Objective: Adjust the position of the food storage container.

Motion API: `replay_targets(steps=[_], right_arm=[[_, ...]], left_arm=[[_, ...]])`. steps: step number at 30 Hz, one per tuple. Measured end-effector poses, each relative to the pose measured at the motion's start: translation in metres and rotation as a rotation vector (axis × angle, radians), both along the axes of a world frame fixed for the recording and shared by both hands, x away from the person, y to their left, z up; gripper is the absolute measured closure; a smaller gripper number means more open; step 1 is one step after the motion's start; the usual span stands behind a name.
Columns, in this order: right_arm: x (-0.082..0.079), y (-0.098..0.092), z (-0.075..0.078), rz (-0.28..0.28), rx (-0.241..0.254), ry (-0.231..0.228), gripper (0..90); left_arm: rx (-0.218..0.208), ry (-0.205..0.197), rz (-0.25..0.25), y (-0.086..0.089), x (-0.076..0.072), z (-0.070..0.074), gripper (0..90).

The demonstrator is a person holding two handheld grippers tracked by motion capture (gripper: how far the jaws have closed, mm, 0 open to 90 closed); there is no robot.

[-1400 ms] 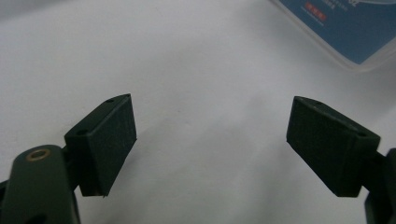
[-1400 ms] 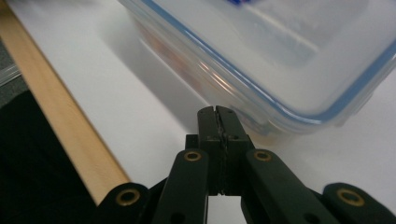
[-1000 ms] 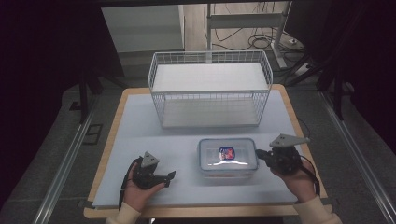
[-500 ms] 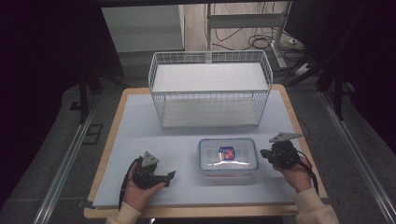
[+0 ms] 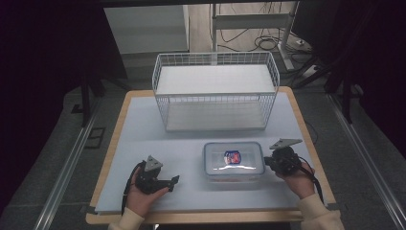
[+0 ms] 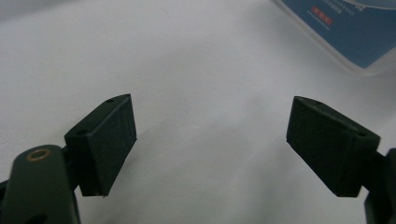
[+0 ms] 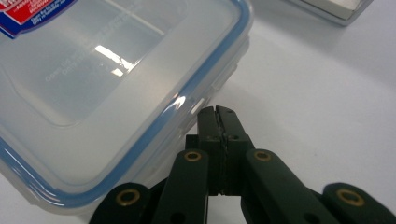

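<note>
One container [image 5: 233, 162] | just left of closed right hand-held gripper [image 5: 269, 163]

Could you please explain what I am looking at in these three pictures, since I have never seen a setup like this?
A person sits at a table holding a hand-held two-jaw gripper in each hand. The high view looks down from above the person's side. The other two pictures come from cameras riding on each gripper, looking along its black jaws.

On the table stand a white wire basket and, nearer the person, a clear lidded box with a blue seal.

The left gripper is open over bare table, holding nothing. The right gripper is shut, empty, its tips right at the box's side by a lid latch; whether they touch it is hard to tell.
</note>
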State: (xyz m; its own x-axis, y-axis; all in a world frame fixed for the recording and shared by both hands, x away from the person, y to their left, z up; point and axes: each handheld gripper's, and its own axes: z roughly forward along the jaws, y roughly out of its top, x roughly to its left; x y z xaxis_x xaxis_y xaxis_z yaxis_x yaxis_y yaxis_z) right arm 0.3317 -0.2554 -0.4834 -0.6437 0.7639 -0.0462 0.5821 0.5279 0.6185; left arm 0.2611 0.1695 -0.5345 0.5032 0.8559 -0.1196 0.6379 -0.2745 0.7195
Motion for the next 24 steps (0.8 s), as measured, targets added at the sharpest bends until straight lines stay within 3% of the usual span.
replay_targets(steps=[17, 24], right_arm=[[-0.003, 0.02, -0.004, 0.041, 0.008, -0.007, 89.7], [-0.004, 0.036, -0.006, 0.062, 0.024, -0.013, 89.7]], left_arm=[[-0.011, -0.003, 0.023, 0.006, 0.001, 0.002, 15.8], [-0.039, -0.007, 0.047, 0.012, 0.002, 0.004, 15.8]])
